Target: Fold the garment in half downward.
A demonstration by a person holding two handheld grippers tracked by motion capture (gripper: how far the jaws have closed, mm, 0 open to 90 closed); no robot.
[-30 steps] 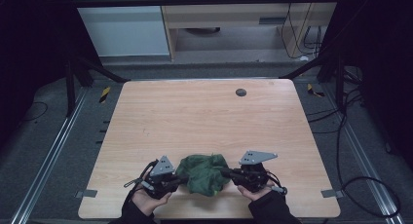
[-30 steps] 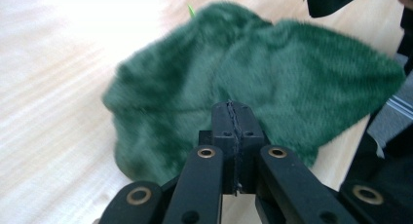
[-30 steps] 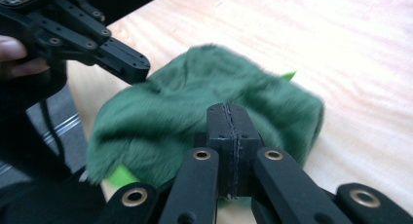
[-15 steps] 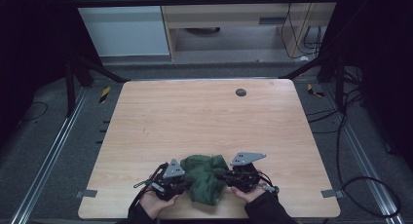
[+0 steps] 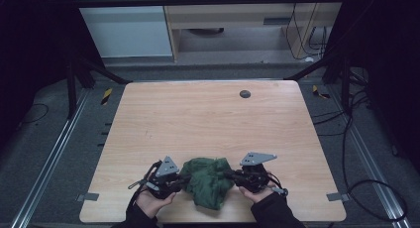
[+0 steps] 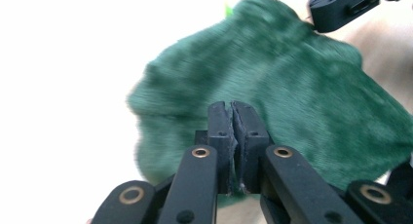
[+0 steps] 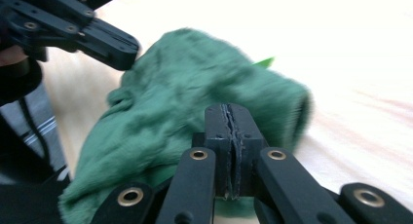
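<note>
A crumpled dark green cloth (image 5: pixel 208 181) lies near the front edge of the wooden table (image 5: pixel 198 124), held between my two grippers. My left gripper (image 5: pixel 181 180) grips its left side and my right gripper (image 5: pixel 231 177) its right side. In the left gripper view the jaws are pressed together on the cloth's edge (image 6: pixel 233 112), and the fuzzy green cloth (image 6: pixel 292 87) spreads out beyond them. In the right gripper view the gripper (image 7: pixel 229 114) is likewise shut on the cloth (image 7: pixel 185 87), with the other gripper (image 7: pixel 97 39) at the upper left.
A small dark round disc (image 5: pixel 244 93) sits near the table's far edge. Grey tape tabs (image 5: pixel 88 197) (image 5: pixel 335 196) mark the front corners. Cables (image 5: pixel 366 188) lie on the floor to the right, and a dark frame surrounds the table.
Both grippers drew closer together, then eased slightly apart. The cloth bunched up and now reaches further toward the front edge.
</note>
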